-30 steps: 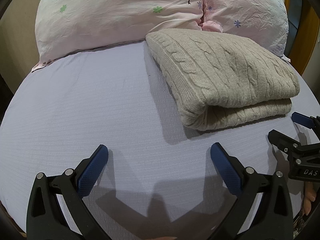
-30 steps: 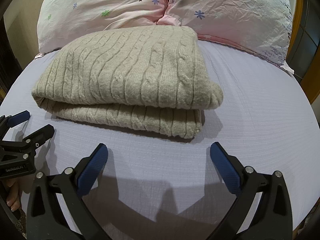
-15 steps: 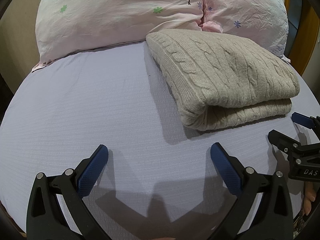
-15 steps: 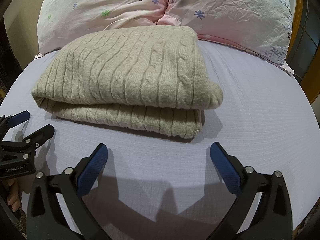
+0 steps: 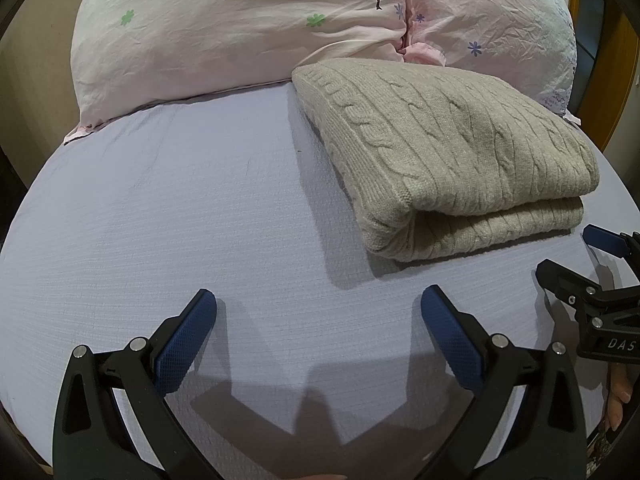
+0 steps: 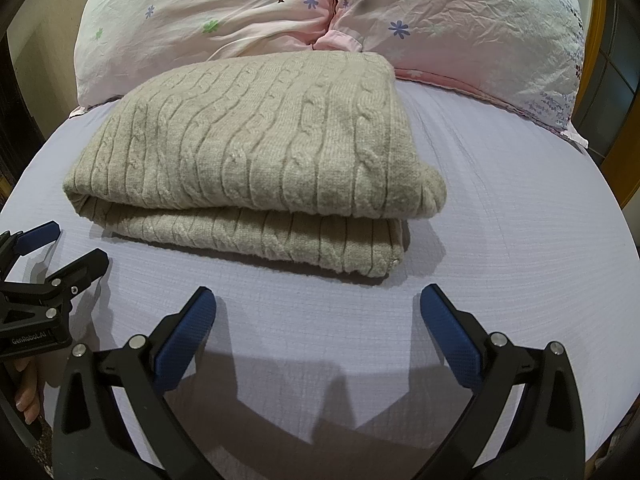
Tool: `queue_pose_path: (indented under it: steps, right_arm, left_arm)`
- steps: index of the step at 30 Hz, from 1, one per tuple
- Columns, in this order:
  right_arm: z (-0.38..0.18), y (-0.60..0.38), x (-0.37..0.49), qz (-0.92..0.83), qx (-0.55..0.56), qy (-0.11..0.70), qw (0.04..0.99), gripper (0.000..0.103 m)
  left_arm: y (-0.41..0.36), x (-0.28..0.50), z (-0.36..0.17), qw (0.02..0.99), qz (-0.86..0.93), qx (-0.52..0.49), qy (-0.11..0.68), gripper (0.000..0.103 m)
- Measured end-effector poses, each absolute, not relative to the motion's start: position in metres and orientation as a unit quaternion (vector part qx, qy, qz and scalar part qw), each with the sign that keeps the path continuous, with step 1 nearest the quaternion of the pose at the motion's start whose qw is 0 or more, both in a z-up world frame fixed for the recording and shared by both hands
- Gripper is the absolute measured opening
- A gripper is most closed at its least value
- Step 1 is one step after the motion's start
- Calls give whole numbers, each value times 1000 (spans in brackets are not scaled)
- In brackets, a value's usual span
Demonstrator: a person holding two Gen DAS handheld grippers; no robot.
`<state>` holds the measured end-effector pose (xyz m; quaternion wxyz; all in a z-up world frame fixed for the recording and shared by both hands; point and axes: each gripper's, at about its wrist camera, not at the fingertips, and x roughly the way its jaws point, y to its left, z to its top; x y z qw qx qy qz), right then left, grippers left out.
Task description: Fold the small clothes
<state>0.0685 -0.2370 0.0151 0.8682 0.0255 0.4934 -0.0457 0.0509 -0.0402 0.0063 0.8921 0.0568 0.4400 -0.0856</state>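
Note:
A beige cable-knit sweater (image 5: 448, 152) lies folded in a neat stack on the lilac bed sheet (image 5: 180, 216), just in front of the pillows. It also shows in the right wrist view (image 6: 256, 152). My left gripper (image 5: 318, 320) is open and empty, low over the sheet, near and to the left of the sweater's folded corner. My right gripper (image 6: 318, 320) is open and empty, just in front of the sweater's near edge. Each gripper shows at the edge of the other's view, the right one (image 5: 588, 256) and the left one (image 6: 56, 252).
Two pink flowered pillows (image 5: 248, 28) (image 6: 472, 24) lie along the back of the bed behind the sweater. A wooden bed frame or door edge (image 5: 616, 80) stands at the right. The sheet (image 6: 520, 240) stretches to both sides.

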Motion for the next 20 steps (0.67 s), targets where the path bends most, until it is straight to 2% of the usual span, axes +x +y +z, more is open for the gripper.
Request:
queue_pose_path:
  steps: [20]
  right_arm:
    - [16, -237, 68, -46, 25, 494, 868, 101]
  left_arm:
    - [-40, 51, 6, 892, -86, 57, 439, 102]
